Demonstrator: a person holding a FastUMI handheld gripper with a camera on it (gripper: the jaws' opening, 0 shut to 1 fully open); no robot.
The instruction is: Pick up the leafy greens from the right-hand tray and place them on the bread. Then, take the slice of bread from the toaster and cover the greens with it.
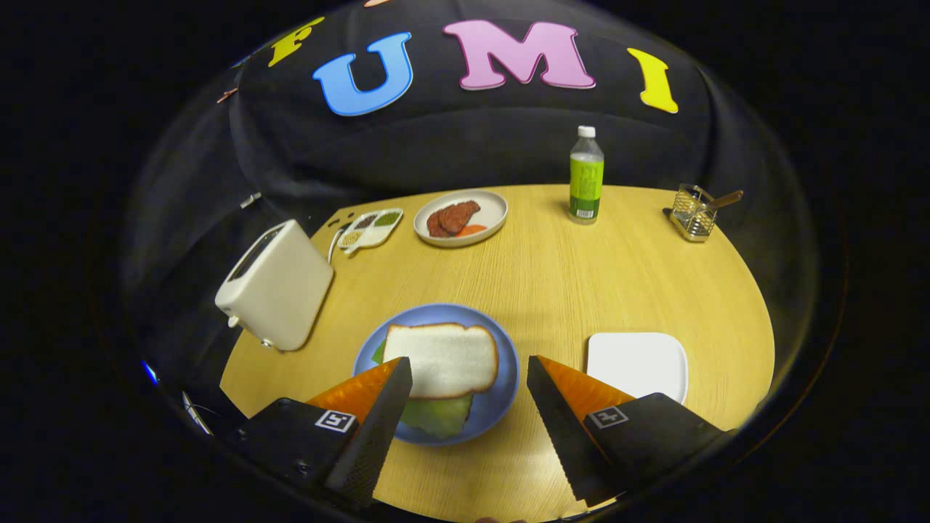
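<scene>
The gripper [468,367] is held spread and empty above the worktop [581,290], while the bread slice [442,358] is seen covering the leafy greens [439,415] on the blue plate [501,396] between its fingers.

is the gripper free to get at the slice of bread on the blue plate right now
Probably yes: the gripper is open and holds nothing, and the bread slice lies uncovered atop the greens on the blue plate, just ahead between the fingers.
</scene>
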